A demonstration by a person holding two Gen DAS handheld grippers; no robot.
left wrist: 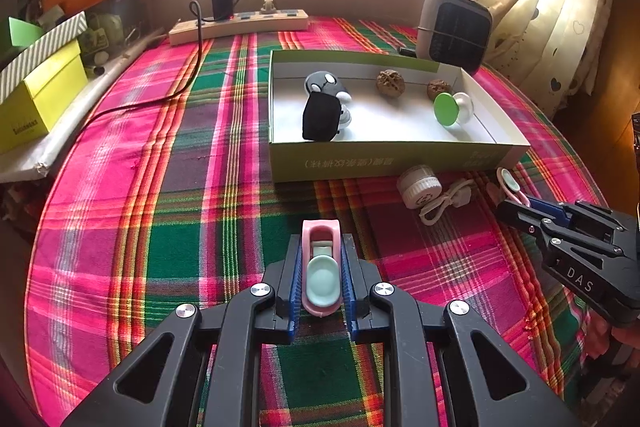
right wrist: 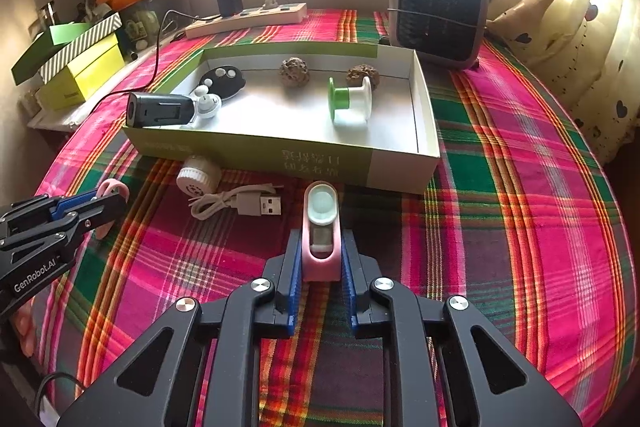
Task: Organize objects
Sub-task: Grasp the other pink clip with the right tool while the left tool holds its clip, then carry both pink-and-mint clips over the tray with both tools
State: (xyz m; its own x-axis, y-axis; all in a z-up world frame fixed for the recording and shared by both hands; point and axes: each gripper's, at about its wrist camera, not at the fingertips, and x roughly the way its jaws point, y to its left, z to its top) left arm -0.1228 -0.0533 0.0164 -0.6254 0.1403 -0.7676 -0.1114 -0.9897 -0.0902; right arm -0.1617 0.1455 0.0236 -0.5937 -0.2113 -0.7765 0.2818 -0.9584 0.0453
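In the left wrist view my left gripper (left wrist: 322, 241) is shut on a pink clip with a mint pad (left wrist: 321, 277), low over the plaid cloth. My right gripper (right wrist: 321, 234) is shut on a second pink clip with a mint pad (right wrist: 321, 211), just in front of the shallow green box (right wrist: 256, 151). Each gripper also shows in the other's view: the right gripper (left wrist: 516, 205) at the right, the left gripper (right wrist: 112, 201) at the left. A white round cap (right wrist: 199, 175) and a coiled USB cable (right wrist: 240, 205) lie on the cloth in front of the box.
The box (left wrist: 380, 159) holds a black key fob, a black device, white earbuds, two walnuts and a green-and-white spool (right wrist: 350, 101). Behind it stand a small heater (right wrist: 438, 13) and a power strip (right wrist: 246, 15). Yellow boxes (left wrist: 40, 95) sit at the left edge.
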